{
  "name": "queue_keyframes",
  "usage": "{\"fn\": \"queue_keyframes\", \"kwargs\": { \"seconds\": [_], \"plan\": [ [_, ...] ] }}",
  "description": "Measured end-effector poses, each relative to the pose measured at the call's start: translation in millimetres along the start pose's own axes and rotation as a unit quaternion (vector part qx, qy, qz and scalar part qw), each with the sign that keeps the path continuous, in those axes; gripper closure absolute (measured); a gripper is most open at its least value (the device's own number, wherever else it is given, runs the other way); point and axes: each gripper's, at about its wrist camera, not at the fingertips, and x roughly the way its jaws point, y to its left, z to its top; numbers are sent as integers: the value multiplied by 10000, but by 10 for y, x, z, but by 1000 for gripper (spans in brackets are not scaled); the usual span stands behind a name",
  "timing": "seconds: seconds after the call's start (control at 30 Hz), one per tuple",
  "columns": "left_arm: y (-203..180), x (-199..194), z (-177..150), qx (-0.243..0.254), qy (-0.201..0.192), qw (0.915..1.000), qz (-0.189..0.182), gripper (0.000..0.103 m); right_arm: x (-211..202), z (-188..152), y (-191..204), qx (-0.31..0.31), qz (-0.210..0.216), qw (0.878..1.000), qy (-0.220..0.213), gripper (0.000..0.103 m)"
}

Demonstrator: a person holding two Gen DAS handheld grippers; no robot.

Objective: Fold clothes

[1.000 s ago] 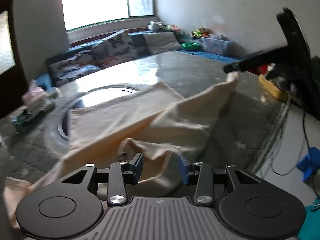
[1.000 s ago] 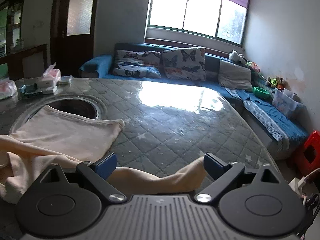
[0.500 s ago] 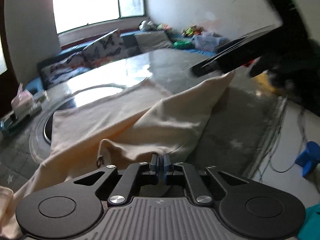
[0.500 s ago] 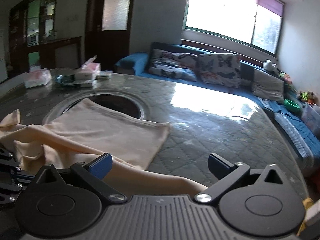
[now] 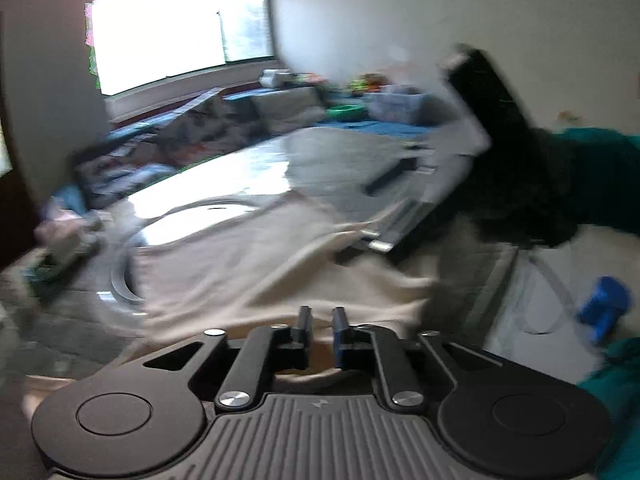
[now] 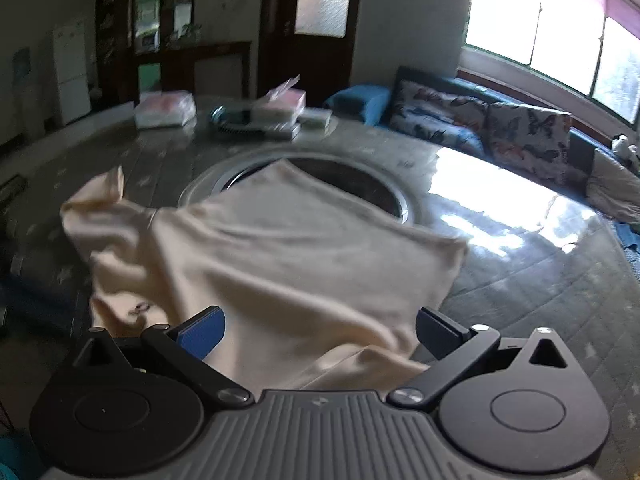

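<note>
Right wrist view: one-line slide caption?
Open right gripper over a cream garment spread on the quilted table.

The left gripper (image 5: pixel 320 322), clamped tight half a second ago, is opening again with cream garment (image 6: pixel 280 256) fabric between its jaws. The right gripper (image 6: pixel 320 330), still spread wide, has swung leftward from the garment's right edge over its middle, so the round table inset (image 6: pixel 384 188) now lies straight ahead.
</note>
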Motion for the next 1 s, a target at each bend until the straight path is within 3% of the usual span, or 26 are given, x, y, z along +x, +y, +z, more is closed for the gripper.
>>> {"fn": "queue_keyframes", "kwargs": {
  "seconds": [0.1,0.33,0.43,0.57,0.63,0.8,1.0],
  "plan": [
    [58,121,-75,108,204,9993,307,74,73,-34,92,-17,139,9999,94,0],
    [46,328,-234,363,506,9963,594,69,164,-62,238,-207,352,9990,178,0],
    [63,318,-258,308,522,9967,534,72,208,-53,290,-268,410,9986,211,0],
    [69,297,-265,258,525,9973,453,93,243,-38,337,-343,457,9981,222,0],
    [67,278,-264,236,521,9972,482,96,255,-32,348,-355,455,9981,208,0],
    [67,140,-252,145,496,9977,434,99,274,-22,364,-382,476,9979,204,1],
    [-38,-138,-344,458,566,9968,320,99,284,-10,447,-503,605,9968,168,1]
  ]
}}
